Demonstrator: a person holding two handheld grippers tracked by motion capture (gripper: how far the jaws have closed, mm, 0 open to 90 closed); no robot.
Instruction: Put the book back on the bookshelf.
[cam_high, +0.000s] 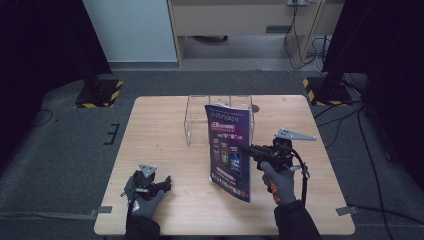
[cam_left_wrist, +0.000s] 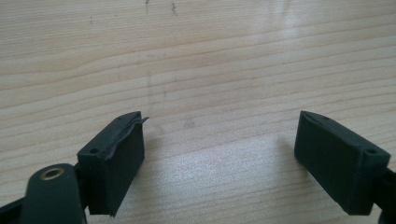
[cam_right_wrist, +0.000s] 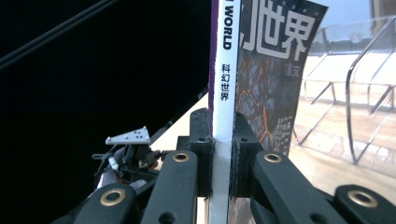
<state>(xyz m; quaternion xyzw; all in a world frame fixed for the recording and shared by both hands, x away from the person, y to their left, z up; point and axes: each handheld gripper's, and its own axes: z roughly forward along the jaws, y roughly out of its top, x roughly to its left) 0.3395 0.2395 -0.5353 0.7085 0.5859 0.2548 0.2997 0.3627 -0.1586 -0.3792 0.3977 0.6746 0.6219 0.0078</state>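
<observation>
Pale wood-grain bench (cam_high: 165, 125), bare boards wide open at nine o'clock. A clear acrylic rack (cam_high: 197, 117) stands at twelve. The glossy purple magazine (cam_high: 230, 150) stands upright mid-bench, spine clamped in the right gripper (cam_high: 246, 148). At seven, the left gripper (cam_high: 167, 181) rests spread wide, holding nothing.

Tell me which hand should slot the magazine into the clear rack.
Right. The right gripper is already shut on the magazine at its spine, holding it upright just in front of the clear rack. The left gripper sits open and empty, low at the table's near left edge, far from the rack.
</observation>
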